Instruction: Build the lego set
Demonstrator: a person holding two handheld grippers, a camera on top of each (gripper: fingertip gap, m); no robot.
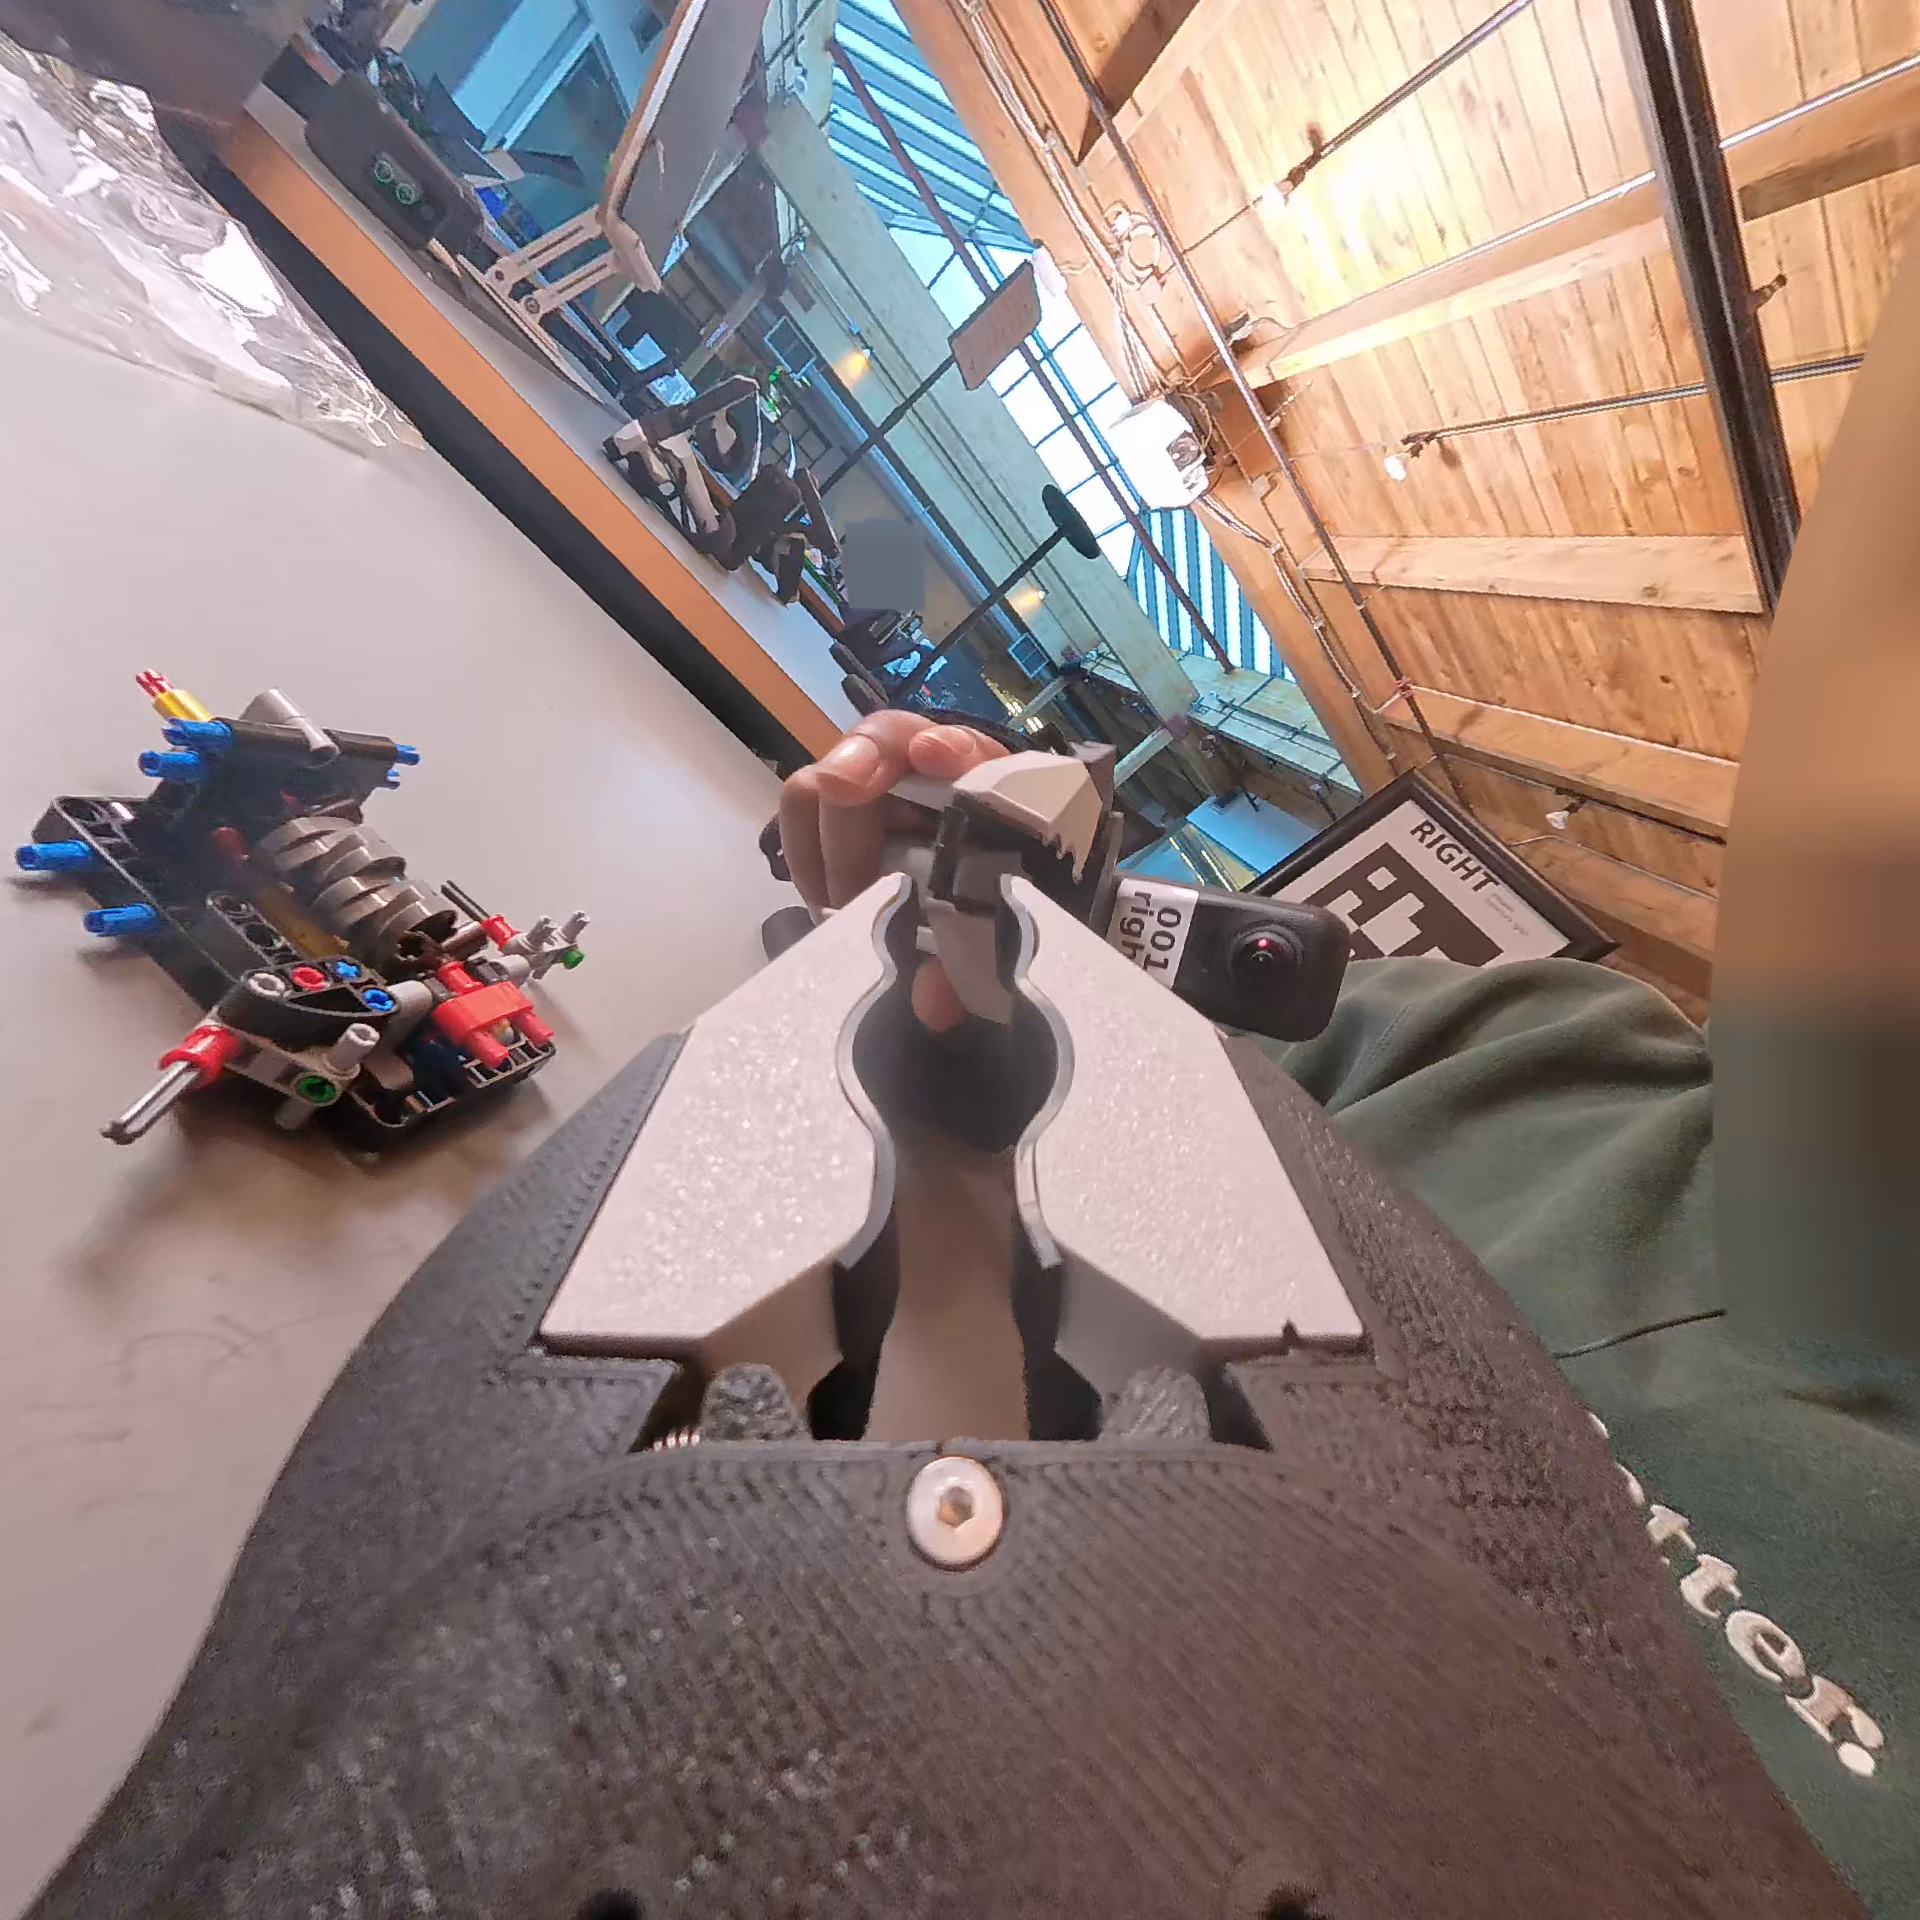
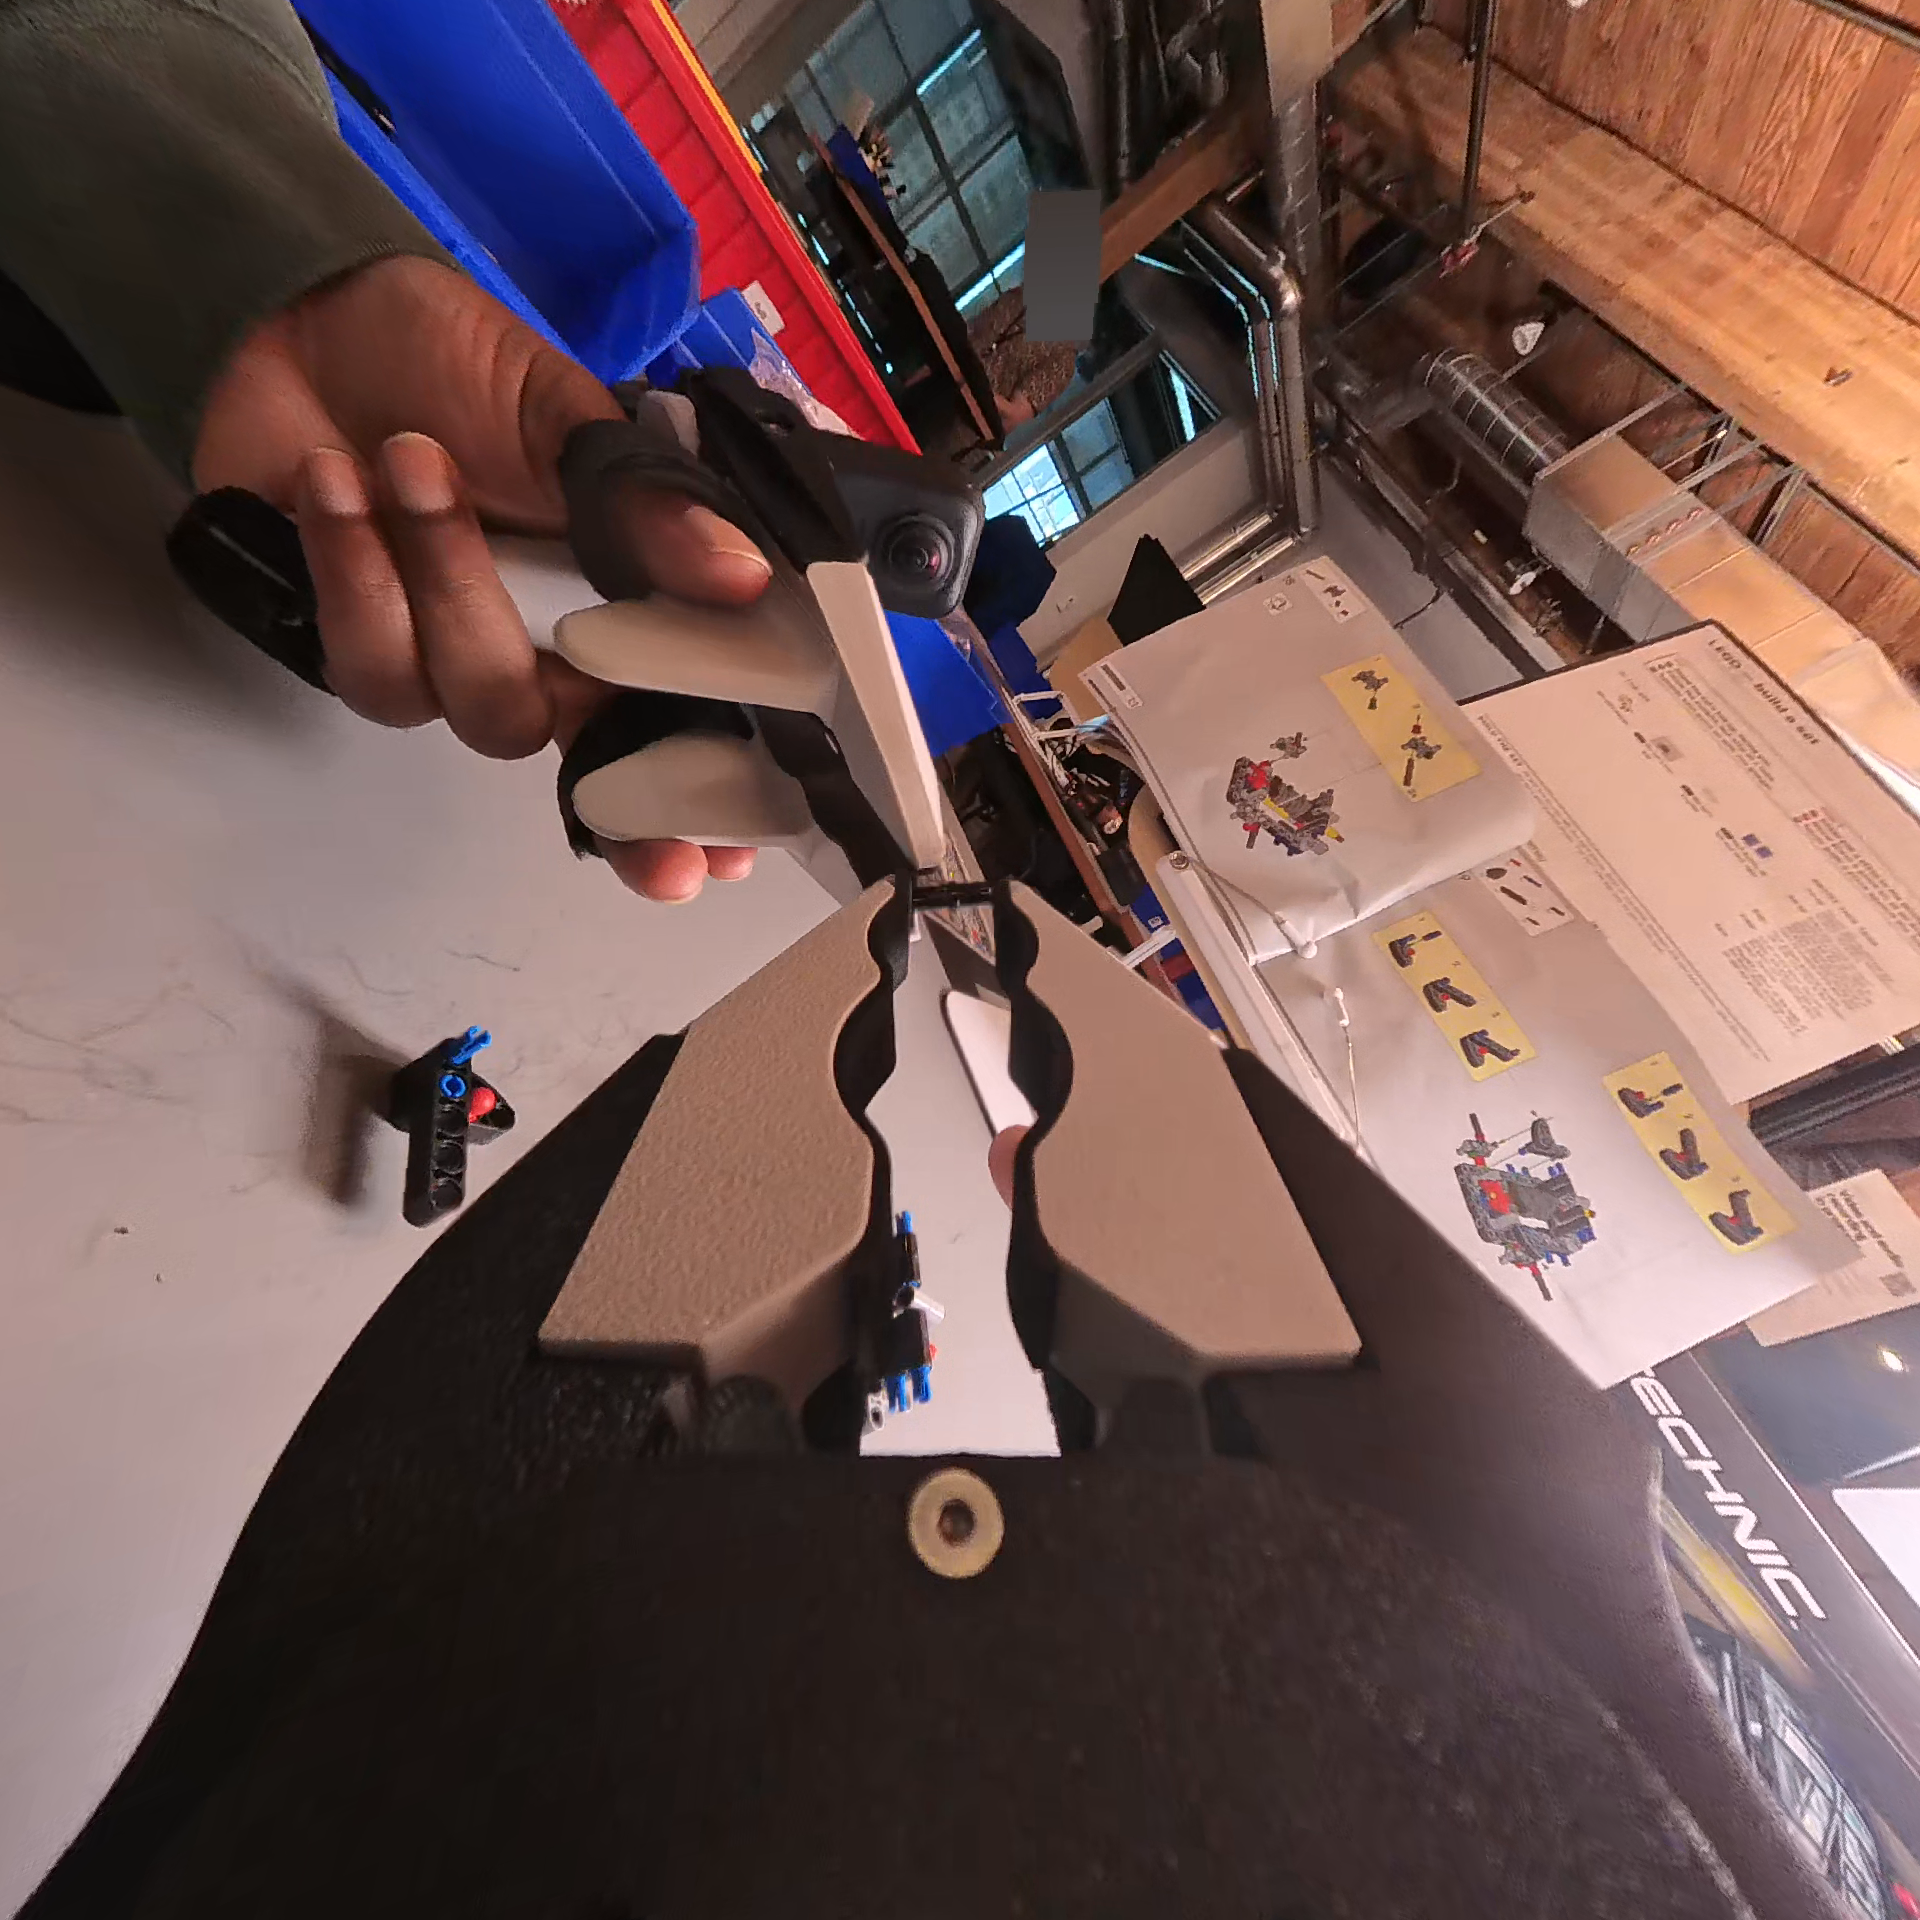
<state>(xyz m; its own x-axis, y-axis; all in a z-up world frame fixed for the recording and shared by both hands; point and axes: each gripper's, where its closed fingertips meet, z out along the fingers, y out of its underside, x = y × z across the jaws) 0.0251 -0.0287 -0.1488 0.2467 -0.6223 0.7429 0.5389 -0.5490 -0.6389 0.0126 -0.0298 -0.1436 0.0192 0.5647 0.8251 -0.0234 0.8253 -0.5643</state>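
Note:
My right gripper (image 2: 951,894) is shut on a small black pin (image 2: 954,890), held lengthwise between its tips. My left gripper (image 1: 956,894) meets it tip to tip above the table. Its jaws stand a narrow gap apart around the right gripper's fingers (image 1: 1023,805); I cannot tell whether they grip. The left gripper's fingers (image 2: 873,707) touch the pin's left end in the right wrist view. The part-built lego chassis (image 1: 301,935), black with grey gears and blue and red pins, lies on the grey table (image 1: 312,582). A small black beam sub-assembly (image 2: 452,1132) lies apart on the table.
An open instruction booklet (image 2: 1351,831) and a printed sheet (image 2: 1714,810) stand propped at the right, with the set's box (image 2: 1745,1558) below them. Blue and red bins (image 2: 540,187) are behind. A clear plastic bag (image 1: 135,239) lies at the table's far left. A green sleeve (image 1: 1507,1195) is close by. Both grippers' tips are close together, under 4 cm apart.

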